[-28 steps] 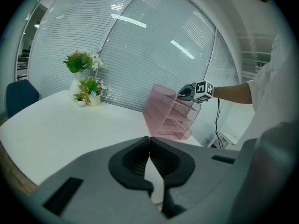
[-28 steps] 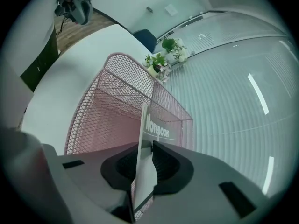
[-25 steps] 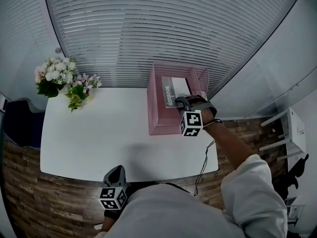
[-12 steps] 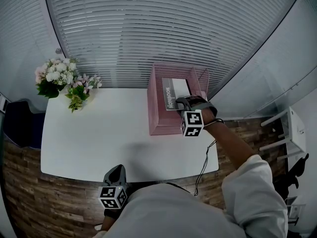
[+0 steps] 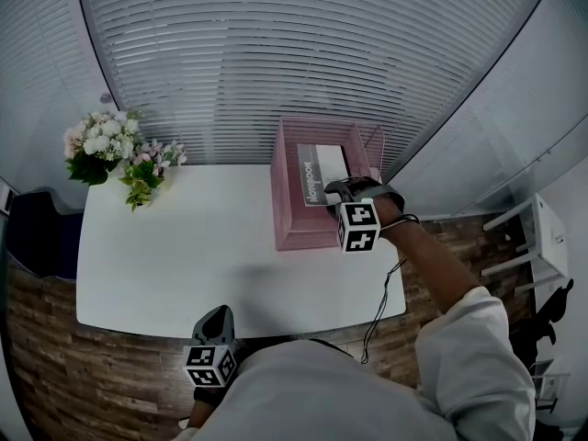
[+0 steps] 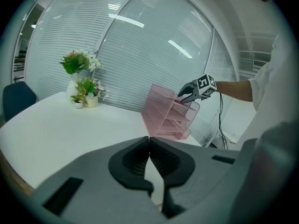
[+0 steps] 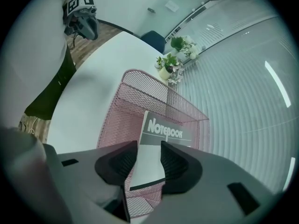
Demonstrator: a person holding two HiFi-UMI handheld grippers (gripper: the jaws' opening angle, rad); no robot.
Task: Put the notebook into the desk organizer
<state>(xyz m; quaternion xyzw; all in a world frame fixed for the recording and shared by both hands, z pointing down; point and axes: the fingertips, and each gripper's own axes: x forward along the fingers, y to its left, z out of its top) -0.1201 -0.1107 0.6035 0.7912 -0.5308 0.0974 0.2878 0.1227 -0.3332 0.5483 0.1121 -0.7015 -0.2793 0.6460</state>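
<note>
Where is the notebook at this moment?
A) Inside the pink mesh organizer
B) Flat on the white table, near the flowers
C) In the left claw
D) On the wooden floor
A: in the right gripper view the notebook stands inside the pink mesh organizer, between the jaws of the right claw, which have just been opening and stand apart from it.

This looks like an office. A white desk stands by a wall of long window blinds. A pink mesh desk organizer sits on its right, flowers on the far left (in a small pot), and a blue chair beside it.
</note>
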